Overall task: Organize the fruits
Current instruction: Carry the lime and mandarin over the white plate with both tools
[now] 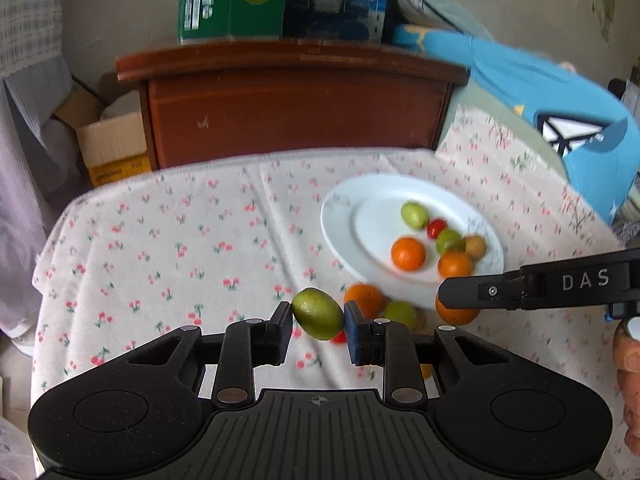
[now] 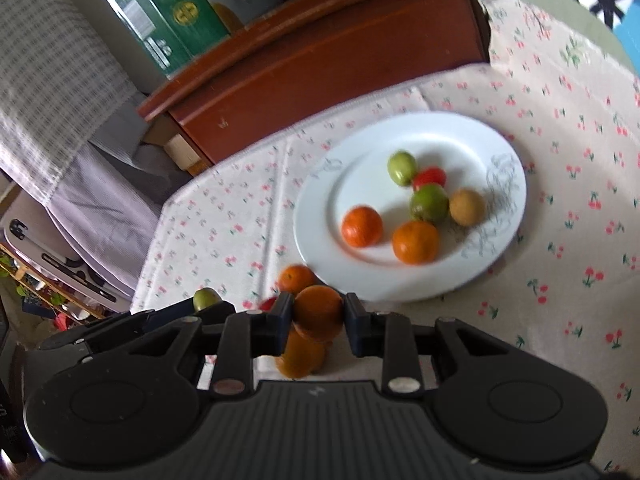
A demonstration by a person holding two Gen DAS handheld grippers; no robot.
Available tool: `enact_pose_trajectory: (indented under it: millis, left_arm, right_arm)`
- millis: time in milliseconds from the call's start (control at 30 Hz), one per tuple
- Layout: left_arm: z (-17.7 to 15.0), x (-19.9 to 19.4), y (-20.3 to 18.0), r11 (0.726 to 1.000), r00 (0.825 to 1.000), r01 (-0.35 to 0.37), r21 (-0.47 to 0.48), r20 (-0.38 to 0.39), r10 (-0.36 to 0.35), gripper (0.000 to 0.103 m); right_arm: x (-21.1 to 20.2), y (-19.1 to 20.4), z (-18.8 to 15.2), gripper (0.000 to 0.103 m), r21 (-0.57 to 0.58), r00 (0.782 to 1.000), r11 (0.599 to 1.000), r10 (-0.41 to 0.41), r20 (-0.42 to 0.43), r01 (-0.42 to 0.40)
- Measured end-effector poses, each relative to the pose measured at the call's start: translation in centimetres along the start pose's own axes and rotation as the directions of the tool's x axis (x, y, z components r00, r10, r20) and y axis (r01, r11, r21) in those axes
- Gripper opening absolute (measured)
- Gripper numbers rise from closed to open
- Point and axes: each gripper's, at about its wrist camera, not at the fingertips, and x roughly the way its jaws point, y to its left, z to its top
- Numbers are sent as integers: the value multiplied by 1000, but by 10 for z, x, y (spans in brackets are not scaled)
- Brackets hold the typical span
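My left gripper (image 1: pixel 318 320) is shut on a green fruit (image 1: pixel 318 313) and holds it above the cloth, in front of a white plate (image 1: pixel 344 216). My right gripper (image 2: pixel 319 314) is shut on an orange (image 2: pixel 319 312), just short of the plate's (image 2: pixel 320 216) near rim. The plate holds two oranges (image 2: pixel 362 226), two green fruits (image 2: pixel 428 202), a red one (image 2: pixel 430 176) and a brown one (image 2: pixel 466 207). Loose on the cloth lie oranges (image 2: pixel 296 278) and a red fruit (image 1: pixel 340 337). The right gripper's finger (image 1: pixel 472 290) shows at the right of the left wrist view.
A cherry-print cloth (image 1: pixel 180 240) covers the table. Behind it stands a brown wooden cabinet (image 1: pixel 292 108) with green and blue boxes (image 1: pixel 232 0) on top. A cardboard box (image 1: pixel 112 148) sits at the left. A blue garment (image 1: pixel 560 120) lies at the right.
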Motion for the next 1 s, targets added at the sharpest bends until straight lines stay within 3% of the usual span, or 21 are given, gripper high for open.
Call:
enact_pose_trajectory:
  millis: [433,700,1000]
  left_arm:
    - [39,-14,-19,998,995,52,21,79,-53,25]
    - [61,7,-25,997,995,77,8,55,-77,25]
    - [70,45,-23,997,997,75,12,-1,-75,25]
  right_arm:
    - [-26,2,27,28,-27,995,1000,-4,102,6]
    - [-30,-1,48,28,-57,989,998,-18,147,27]
    - [-19,-19,54,28,9,990,999,-37,139,36]
